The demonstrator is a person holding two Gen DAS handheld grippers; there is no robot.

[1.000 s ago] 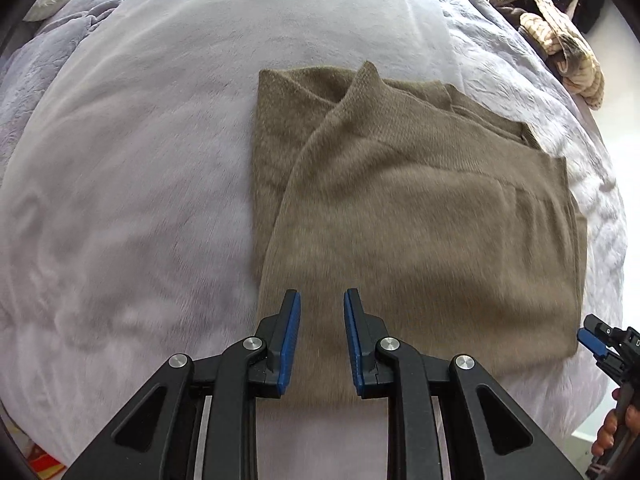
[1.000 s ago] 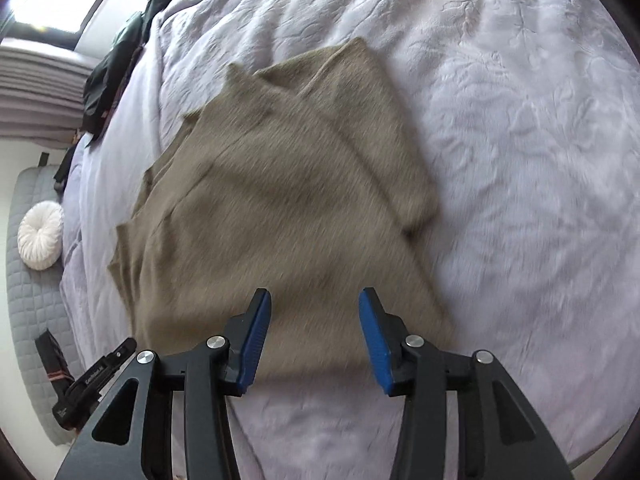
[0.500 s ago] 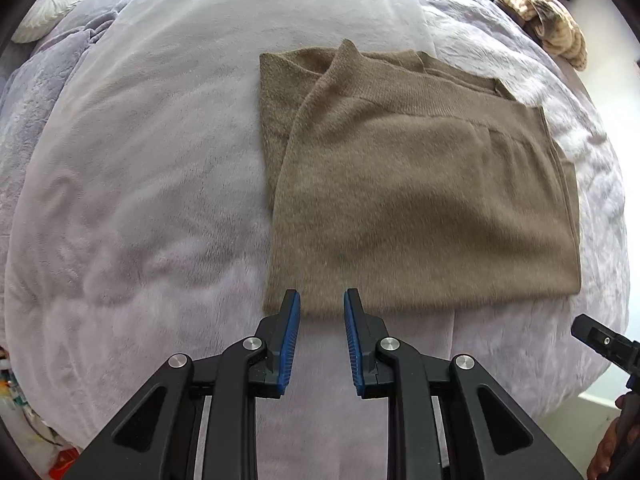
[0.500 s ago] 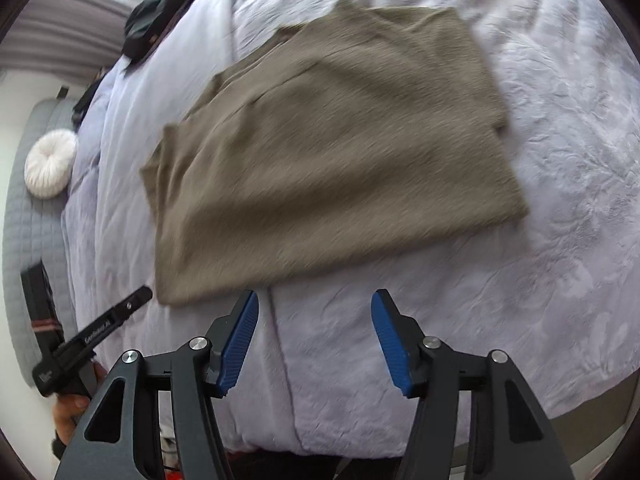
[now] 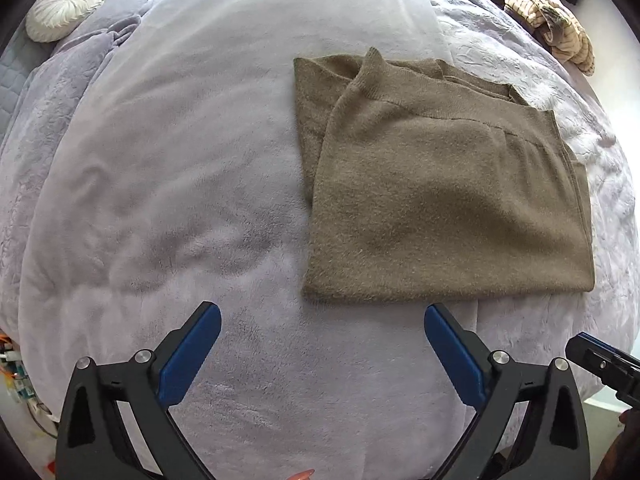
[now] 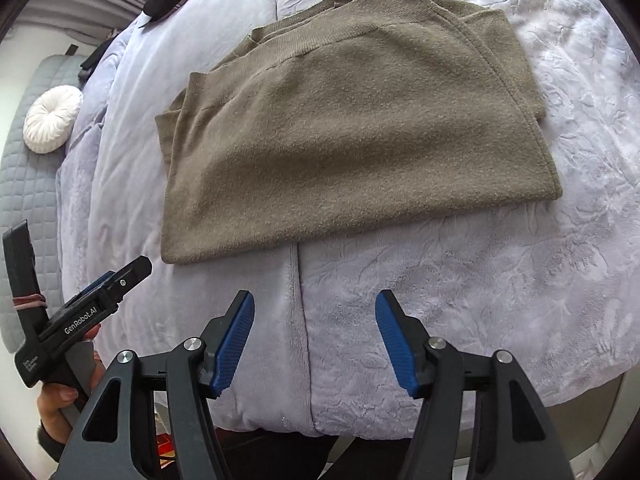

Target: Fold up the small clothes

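Both claws empty: left gripper (image 5: 322, 340) just sprung wide, right gripper (image 6: 316, 340) just opened further, about half apart. Folded brown sweater (image 5: 440, 200) flat on the lavender blanket (image 5: 180, 200), at one o'clock from the left claw. Next fold: probably pinch near edge corners, lift evenly. Open blanket toward nine o'clock; bed edge close at six.

Folded olive sweater (image 6: 352, 136) on lilac bedspread (image 6: 500, 288), wide-apart right tool (image 6: 316, 328) empty beside it
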